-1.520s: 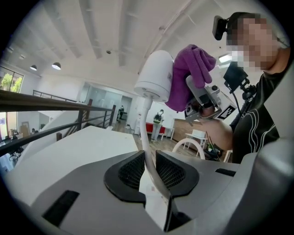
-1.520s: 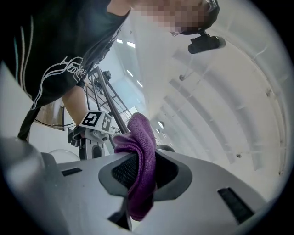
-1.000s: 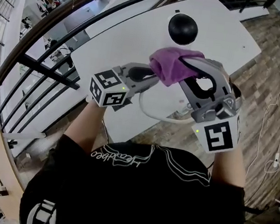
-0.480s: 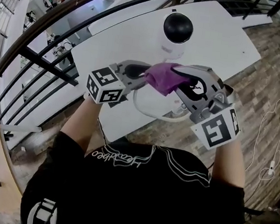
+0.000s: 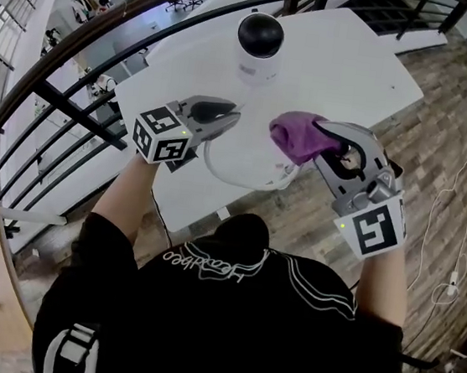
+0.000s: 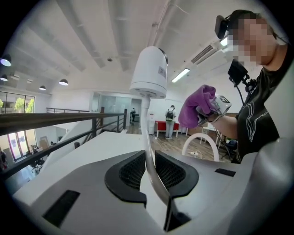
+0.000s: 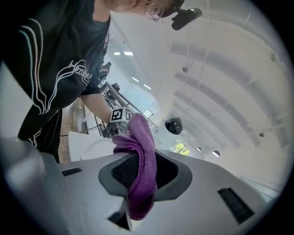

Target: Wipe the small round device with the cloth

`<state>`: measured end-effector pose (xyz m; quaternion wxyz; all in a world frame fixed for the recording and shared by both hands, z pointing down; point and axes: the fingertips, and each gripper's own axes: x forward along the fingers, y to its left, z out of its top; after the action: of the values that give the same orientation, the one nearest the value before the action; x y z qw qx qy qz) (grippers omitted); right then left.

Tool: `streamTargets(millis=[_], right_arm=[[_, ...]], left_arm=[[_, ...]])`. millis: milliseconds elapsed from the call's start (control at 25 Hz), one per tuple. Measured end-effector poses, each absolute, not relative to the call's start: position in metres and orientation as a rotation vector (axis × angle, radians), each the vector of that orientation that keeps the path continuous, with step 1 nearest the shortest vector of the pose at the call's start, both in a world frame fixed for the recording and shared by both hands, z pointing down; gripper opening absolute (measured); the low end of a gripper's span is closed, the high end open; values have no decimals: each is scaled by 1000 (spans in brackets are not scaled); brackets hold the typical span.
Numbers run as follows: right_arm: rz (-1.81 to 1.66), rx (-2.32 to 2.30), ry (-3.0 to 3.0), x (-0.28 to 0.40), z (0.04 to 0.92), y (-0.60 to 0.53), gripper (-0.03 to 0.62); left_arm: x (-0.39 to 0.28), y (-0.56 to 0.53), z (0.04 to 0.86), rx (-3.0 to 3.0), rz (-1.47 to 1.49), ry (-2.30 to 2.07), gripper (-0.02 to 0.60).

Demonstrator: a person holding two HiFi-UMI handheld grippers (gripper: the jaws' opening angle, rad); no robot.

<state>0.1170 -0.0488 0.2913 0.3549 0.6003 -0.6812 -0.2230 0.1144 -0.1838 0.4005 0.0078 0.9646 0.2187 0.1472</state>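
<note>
The small round device (image 5: 259,44), white with a black dome, stands on the white table (image 5: 358,66). In the left gripper view the device (image 6: 149,69) rises above the jaws on its thin white cable (image 6: 148,137). My left gripper (image 5: 231,113) is shut on that cable, which curves away in a loop (image 5: 234,177) below. My right gripper (image 5: 309,137) is shut on a purple cloth (image 5: 295,135), held right of the device and apart from it. The cloth (image 7: 141,160) hangs bunched between the right jaws, with the device (image 7: 173,125) small beyond it.
A black railing (image 5: 74,111) runs along the table's left side. Wooden floor (image 5: 441,148) lies to the right, with a thin cable (image 5: 459,209) on it. A person (image 6: 171,120) stands far off in the room behind.
My right gripper has carried the cloth to the right and down, away from the left gripper's tip and the device. The left gripper has kept its hold on the cable.
</note>
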Motion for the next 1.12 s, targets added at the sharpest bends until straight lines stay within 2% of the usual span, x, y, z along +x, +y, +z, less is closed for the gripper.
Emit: streamTargets(millis=[760, 1120], right_arm=[[-833, 1381, -1896, 160, 285, -80, 66], [-988, 1290, -1909, 165, 247, -93, 66]], left_arm=[[118, -183, 402, 3106, 517, 632, 74], [116, -182, 399, 3152, 523, 499, 67]])
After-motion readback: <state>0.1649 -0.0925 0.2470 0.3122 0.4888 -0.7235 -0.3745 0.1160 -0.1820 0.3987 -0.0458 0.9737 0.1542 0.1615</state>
